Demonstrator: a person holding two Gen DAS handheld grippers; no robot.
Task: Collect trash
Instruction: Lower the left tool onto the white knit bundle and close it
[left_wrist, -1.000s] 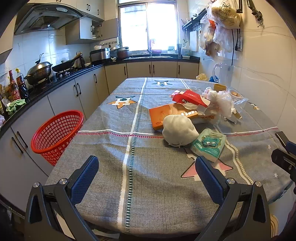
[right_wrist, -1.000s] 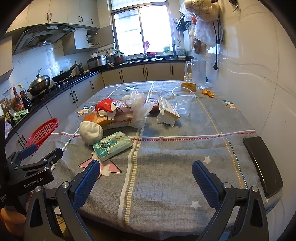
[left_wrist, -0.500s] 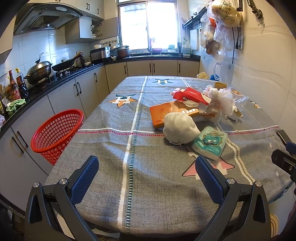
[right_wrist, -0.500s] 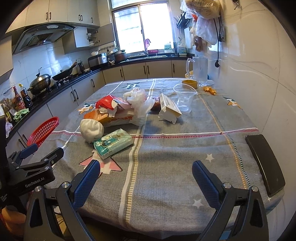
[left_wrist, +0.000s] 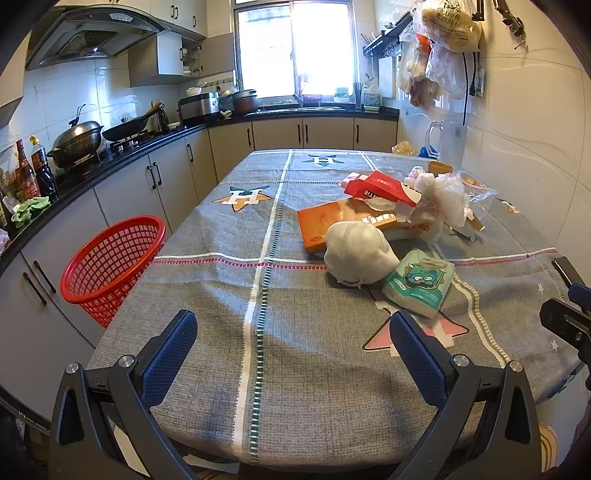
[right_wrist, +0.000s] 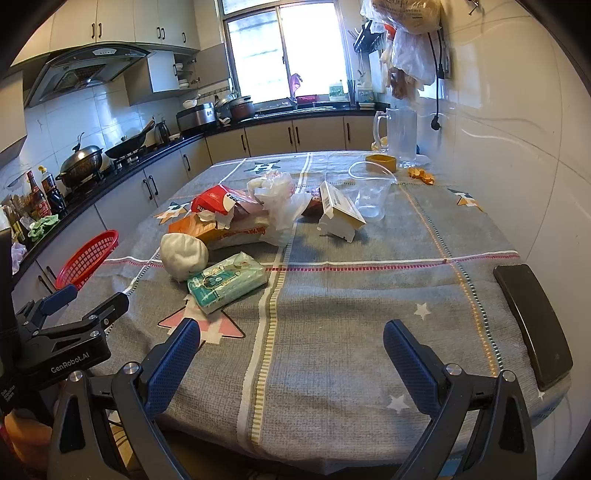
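A heap of trash is sitting mid-table on the grey star-print tablecloth (left_wrist: 207, 354), toward the wall side: a white crumpled paper ball (left_wrist: 356, 256) is lying nearest the table's front edge, w/ a teal cartoon-print soft tissue pack (left_wrist: 419, 282) just beside it, apparently touching. Behind the ball an orange flat cardboard box (left_wrist: 325, 221) is lying flat, and a red-and-white carton (left_wrist: 380, 190) is leaning over it, next to a bunch of white crumpled plastic bags (left_wrist: 443, 199). In the right wrist view the same pile is showing, plus a white-and-yellow tipped-over carton (right_wrist: 340, 212) lying apart from it, w/ a clear plastic cup (right_wrist: 371, 194) standing just behind that. A red plastic mesh basket (left_wrist: 110, 258) is standing off the table's left edge, beside the grey lower cabinets (left_wrist: 155, 184); it's well apart from the heap. A black flat phone-like slab (right_wrist: 532, 325) is lying at the table's right front corner. A clear glass pitcher (right_wrist: 400, 134) is standing at the far end by the tiled wall. The left gripper (left_wrist: 293, 345) is hovering over the near edge of the table, jaws spread wide, nothing btwn them. The right gripper (right_wrist: 291, 349) is doing likewise, jaws wide apart and holding nothing, w/ the tissue pack just ahead and left of its left finger.
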